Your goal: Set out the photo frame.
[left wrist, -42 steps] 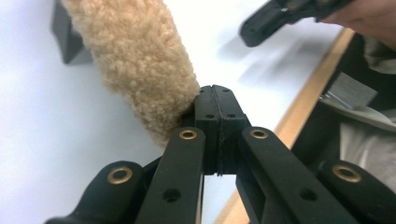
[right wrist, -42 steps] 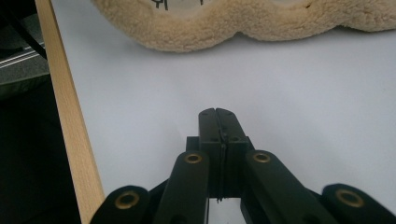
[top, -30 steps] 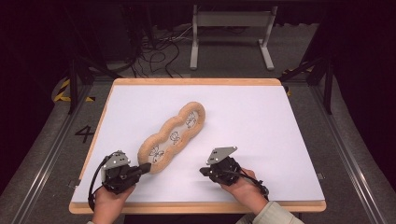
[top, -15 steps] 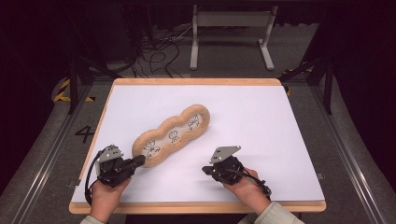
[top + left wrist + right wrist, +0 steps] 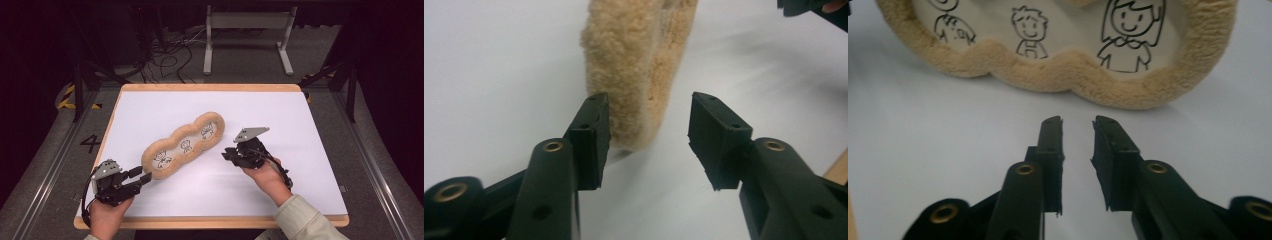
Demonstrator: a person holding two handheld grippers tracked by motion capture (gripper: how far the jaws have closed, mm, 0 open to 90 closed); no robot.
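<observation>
As left tool opened, plush freed

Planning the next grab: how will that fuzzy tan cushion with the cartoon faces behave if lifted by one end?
The plush cushion looks soft and pile-covered, so it would probably sag from one end rather than stay stiff. It seems light for its size. Lying flat on the white table, long and lobed, it is unlikely to roll; its fleece edge should give the pads decent grip.

Black ribbed fingers, brass screws, beige sleeve
</observation>
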